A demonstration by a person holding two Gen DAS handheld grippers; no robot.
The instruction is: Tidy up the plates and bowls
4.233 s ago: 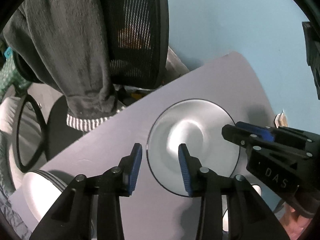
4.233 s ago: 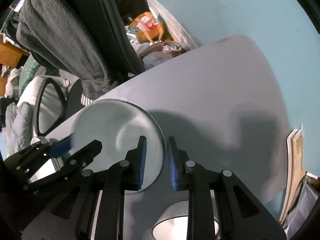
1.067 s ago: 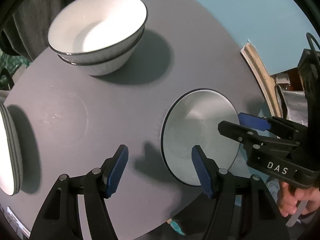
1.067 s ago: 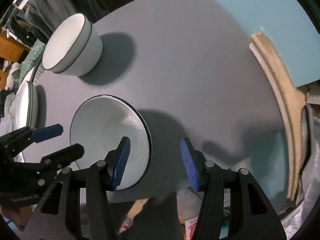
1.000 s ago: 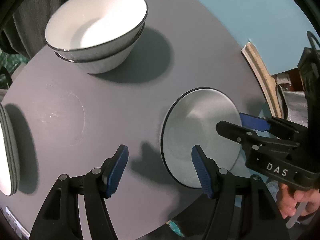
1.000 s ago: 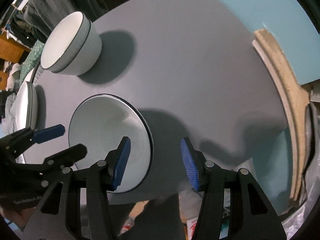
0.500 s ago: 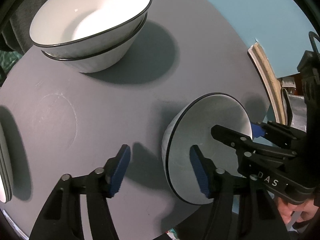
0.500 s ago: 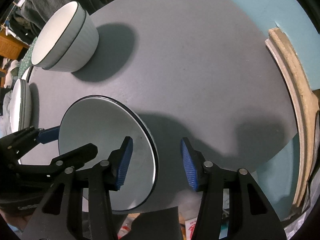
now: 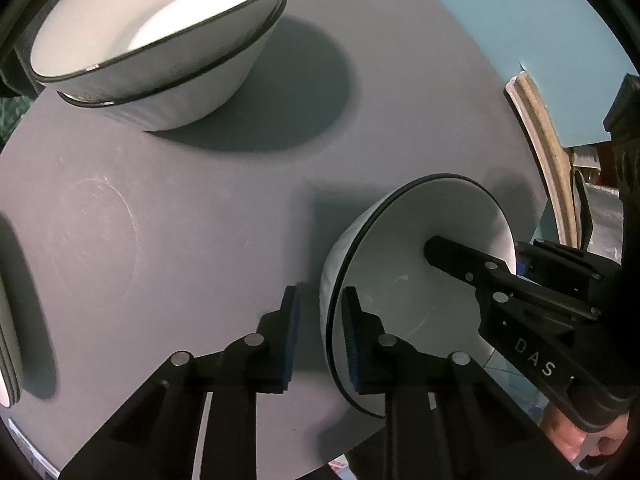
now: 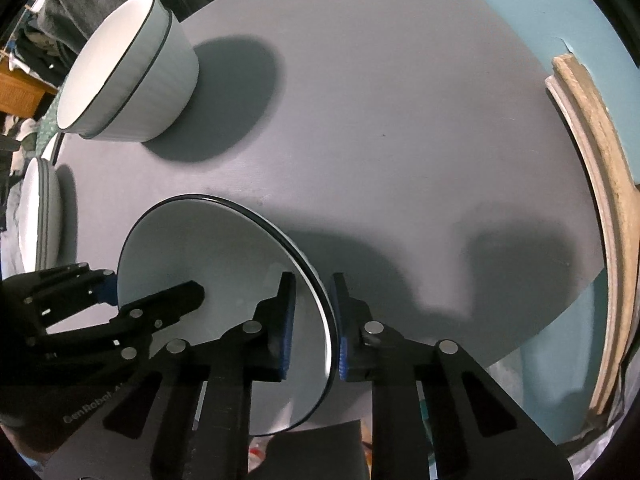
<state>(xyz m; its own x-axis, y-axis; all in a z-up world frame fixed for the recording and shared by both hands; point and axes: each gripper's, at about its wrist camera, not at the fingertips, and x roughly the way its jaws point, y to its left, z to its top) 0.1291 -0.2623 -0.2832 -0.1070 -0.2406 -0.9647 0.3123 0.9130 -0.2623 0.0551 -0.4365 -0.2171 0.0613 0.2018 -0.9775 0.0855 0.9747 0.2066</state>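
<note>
We see both grippers closing on one white bowl (image 9: 404,280) with a dark rim, which sits on the gray table (image 9: 200,220) near its front edge, lower right in the left wrist view and lower left of centre in the right wrist view. The left gripper (image 9: 318,336) has one finger inside the bowl and one outside, straddling its left wall; a thin gap seems to remain beside the outer pad. The right gripper (image 10: 314,320) straddles the opposite wall the same way, its blue pads (image 10: 288,332) close against the rim. In the upper left of both frames stand two stacked bowls (image 9: 160,40). At the far left edge lies a stack of plates (image 10: 38,220). A person's hand (image 9: 576,436) shows at the lower right.
</note>
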